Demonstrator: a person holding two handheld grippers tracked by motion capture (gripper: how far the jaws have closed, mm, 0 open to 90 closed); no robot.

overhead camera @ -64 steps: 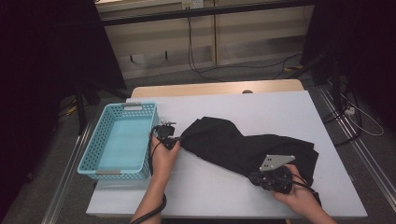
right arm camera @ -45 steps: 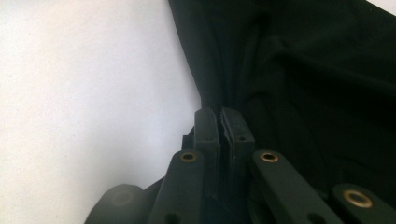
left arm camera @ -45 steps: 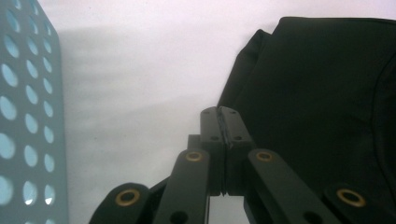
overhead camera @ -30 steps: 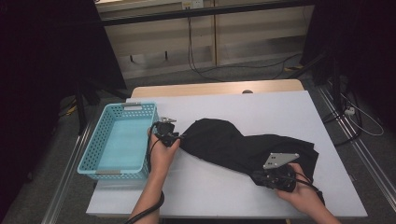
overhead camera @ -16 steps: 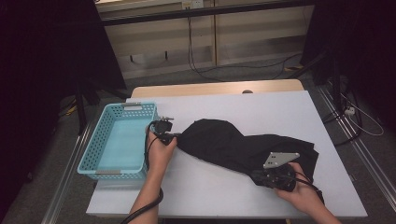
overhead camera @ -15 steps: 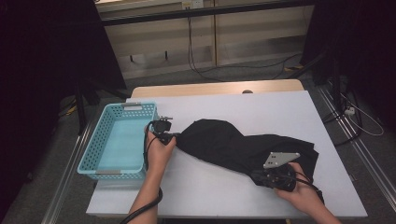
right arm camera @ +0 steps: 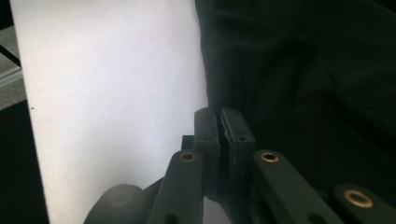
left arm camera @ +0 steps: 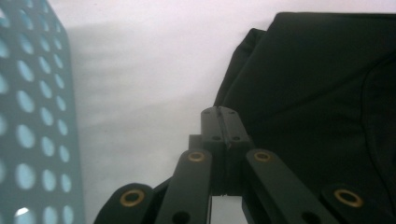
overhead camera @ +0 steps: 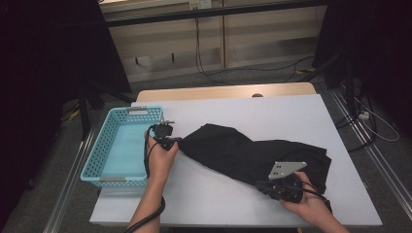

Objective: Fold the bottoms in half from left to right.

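Observation:
A black cloth (overhead camera: 252, 155) lies spread across the white table (overhead camera: 272, 111), running from centre left to the near right. My left gripper (overhead camera: 176, 141) is at the cloth's pointed left corner, next to the basket, jaws pressed together on the cloth's edge. In the left gripper view the shut jaws (left arm camera: 219, 112) meet the cloth (left arm camera: 317, 93) at its left border. My right gripper (overhead camera: 260, 185), with a grey plate on top, is at the cloth's near edge. In the right gripper view its jaws (right arm camera: 220, 114) are closed along the edge of the cloth (right arm camera: 303, 70).
A light blue perforated basket (overhead camera: 92, 162) stands at the table's left edge, close beside the left hand; its wall (left arm camera: 32, 116) appears in the left gripper view. Bare table (right arm camera: 107, 93) lies in front of the cloth. Cables and dark stands surround the table.
My left gripper has shifted slightly left toward the basket, drawing the cloth's corner with it. The right gripper has stayed almost still at the near edge.

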